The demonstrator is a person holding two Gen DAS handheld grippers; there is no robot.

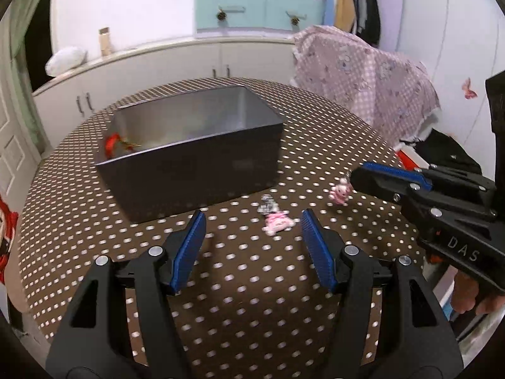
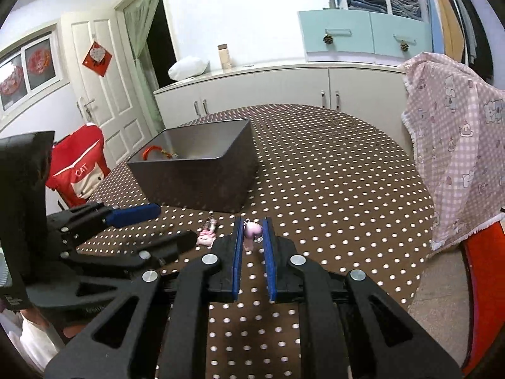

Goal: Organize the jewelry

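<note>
Pink charm (image 2: 252, 232) sits clamped between the right gripper (image 2: 253, 235) fingers, lifted off the dotted table (image 2: 331, 189). Left gripper (image 1: 252, 233), fingers apart, nears another pink trinket (image 1: 277, 222). Next, I judge: carry the charm left to the far grey box (image 2: 195, 173).

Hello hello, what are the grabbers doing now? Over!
Right gripper shut on pink charm. Left gripper open over second pink charm on table. Grey box ahead, path clear.
</note>
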